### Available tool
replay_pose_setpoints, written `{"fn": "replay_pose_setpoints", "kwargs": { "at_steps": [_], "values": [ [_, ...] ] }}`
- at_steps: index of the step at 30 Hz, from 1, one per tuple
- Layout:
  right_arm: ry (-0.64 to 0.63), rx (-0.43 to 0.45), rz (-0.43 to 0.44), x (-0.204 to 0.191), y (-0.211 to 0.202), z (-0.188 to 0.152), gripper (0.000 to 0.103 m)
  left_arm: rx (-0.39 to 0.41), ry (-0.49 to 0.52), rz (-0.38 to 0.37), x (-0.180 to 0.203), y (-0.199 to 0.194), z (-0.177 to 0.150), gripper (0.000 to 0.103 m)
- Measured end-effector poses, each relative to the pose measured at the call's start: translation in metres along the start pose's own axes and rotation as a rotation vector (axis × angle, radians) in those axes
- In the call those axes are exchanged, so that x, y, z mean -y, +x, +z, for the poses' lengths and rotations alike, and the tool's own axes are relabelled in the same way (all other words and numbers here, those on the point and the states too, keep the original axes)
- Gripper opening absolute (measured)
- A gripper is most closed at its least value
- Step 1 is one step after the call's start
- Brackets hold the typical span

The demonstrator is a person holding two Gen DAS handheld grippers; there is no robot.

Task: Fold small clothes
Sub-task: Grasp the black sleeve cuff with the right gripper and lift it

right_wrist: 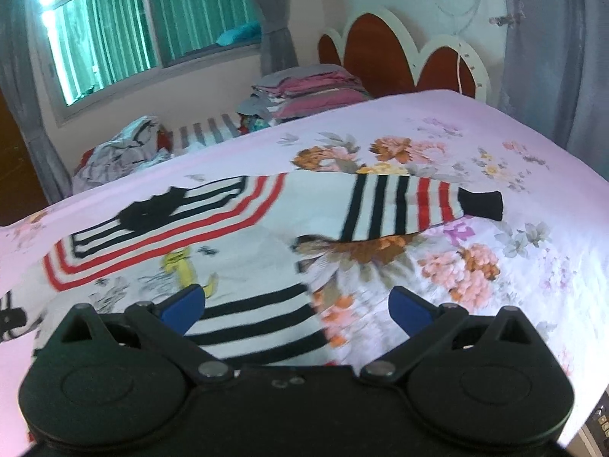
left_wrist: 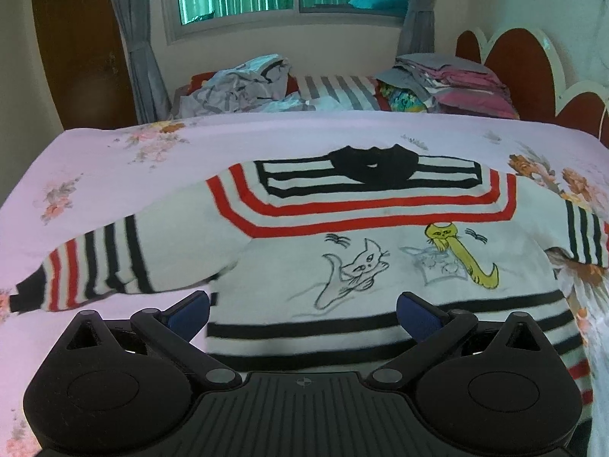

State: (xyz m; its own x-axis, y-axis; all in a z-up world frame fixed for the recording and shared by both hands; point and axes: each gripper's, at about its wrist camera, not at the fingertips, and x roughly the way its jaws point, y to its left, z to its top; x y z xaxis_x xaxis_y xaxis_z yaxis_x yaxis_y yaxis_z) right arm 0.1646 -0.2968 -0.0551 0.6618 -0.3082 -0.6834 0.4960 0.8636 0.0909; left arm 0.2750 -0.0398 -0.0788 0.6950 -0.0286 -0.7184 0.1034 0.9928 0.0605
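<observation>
On the bed's pink floral sheet [left_wrist: 266, 137] lay one small sweater [left_wrist: 380, 259], spread flat, front up, sleeves out to both sides, black collar toward the far edge. My left gripper [left_wrist: 303, 312] hovered over the striped hem, fingers [left_wrist: 190, 310] apart, holding nothing. My right gripper [right_wrist: 297, 306] hung over the sweater's hem corner [right_wrist: 266, 316], fingers [right_wrist: 409, 308] apart, likewise empty. Beyond the bed: loose clothes [left_wrist: 243, 83] and a folded stack [left_wrist: 456, 80].

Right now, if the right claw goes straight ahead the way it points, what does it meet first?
Probably the sweater: its striped hem lies just ahead of the open right claw, partly between the fingers, on the flowered bedsheet. Depth is unclear.
</observation>
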Motion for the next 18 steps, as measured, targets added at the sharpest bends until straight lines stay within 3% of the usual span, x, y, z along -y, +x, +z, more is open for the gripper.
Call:
{"fn": "replay_pose_setpoints", "kwargs": {
  "at_steps": [6, 13, 18],
  "values": [
    [0.035, -0.033, -0.031, 0.06, 0.056, 0.029, 0.096, -0.032, -0.064, -0.017, 0.034, 0.036, 0.011, 0.103],
    [0.158, -0.104, -0.063, 0.135, 0.126, 0.05, 0.086, -0.066, -0.06, 0.004, 0.073, 0.073, 0.021, 0.103],
    [0.245, -0.14, -0.068, 0.172, 0.159, 0.054, 0.085, -0.061, -0.048, 0.028, 0.089, 0.084, 0.028, 0.103]
  ]
}}
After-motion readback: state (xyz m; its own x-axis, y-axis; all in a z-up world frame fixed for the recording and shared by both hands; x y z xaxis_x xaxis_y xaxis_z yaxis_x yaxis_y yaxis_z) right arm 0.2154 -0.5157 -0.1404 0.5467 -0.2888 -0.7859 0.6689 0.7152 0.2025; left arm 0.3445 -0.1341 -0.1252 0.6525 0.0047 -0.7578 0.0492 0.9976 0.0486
